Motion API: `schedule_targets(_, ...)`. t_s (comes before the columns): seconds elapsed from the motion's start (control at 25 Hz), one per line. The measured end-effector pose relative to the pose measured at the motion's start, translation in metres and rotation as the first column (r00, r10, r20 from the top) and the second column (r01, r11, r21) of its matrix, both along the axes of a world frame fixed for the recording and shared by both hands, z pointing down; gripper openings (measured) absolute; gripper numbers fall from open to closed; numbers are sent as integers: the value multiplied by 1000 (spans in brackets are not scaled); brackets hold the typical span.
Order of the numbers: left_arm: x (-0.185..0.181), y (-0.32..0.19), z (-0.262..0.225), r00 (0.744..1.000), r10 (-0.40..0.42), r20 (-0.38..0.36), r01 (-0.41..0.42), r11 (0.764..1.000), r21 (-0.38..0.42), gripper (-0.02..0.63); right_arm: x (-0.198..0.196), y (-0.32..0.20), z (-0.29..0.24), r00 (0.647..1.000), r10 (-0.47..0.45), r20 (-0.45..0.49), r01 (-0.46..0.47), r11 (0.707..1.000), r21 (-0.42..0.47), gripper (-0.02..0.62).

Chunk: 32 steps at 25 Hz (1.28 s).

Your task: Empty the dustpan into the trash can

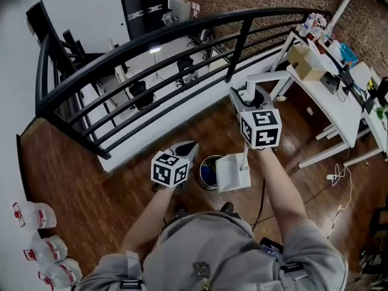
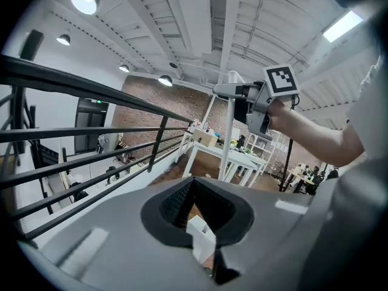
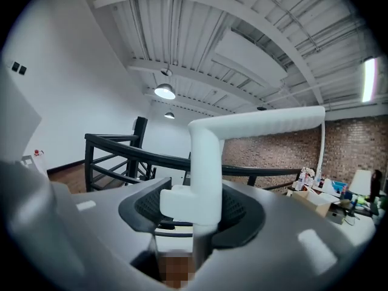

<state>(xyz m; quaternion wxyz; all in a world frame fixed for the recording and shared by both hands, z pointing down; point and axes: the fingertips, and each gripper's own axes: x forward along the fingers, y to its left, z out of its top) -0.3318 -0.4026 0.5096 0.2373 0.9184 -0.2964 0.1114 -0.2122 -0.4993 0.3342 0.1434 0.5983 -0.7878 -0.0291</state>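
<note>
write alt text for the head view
Seen from above, a person's right gripper clamps a white long-handled dustpan, its pan next to a small trash can on the wood floor; the left gripper is empty, near a black railing.

The dustpan [image 1: 233,172] is seen as a white, box-like pan on a long, thin white handle whose top is bent over into a level bar. It is held upright, with the handle clamped between the fingers [image 3: 142,206] of the right gripper [image 3: 194,206] below that bend, and its pan is placed just beside the trash can [image 1: 208,172], at the can's right in the head view. The trash can is a small round bin with a pale rim, stood upright on the wooden floor [image 1: 121,180], and something blue is seen inside it.
</note>
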Motion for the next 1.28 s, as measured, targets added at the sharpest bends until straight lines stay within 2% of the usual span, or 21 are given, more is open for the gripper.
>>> schedule_targets(0.4, 122, 25, -14, 982, 176, 65, -178, 983, 35, -23, 158, 82, -18, 979, 125, 162, -129, 992, 15, 196)
schedule_targets(0.76, 212, 46, -14, 955, 272, 117, -278, 960, 39, -23, 264, 122, -56, 939, 196, 282, -233, 967, 104, 196)
schedule_targets(1.0, 255, 59, -7, 949, 291, 124, -297, 954, 30, -23, 327, 139, -79, 931, 233, 280, -282, 947, 152, 196)
schedule_targets(1.28, 293, 63, -4, 950, 279, 136, -286, 958, 29, -23, 393, 136, -51, 922, 301, 242, -338, 933, 126, 196)
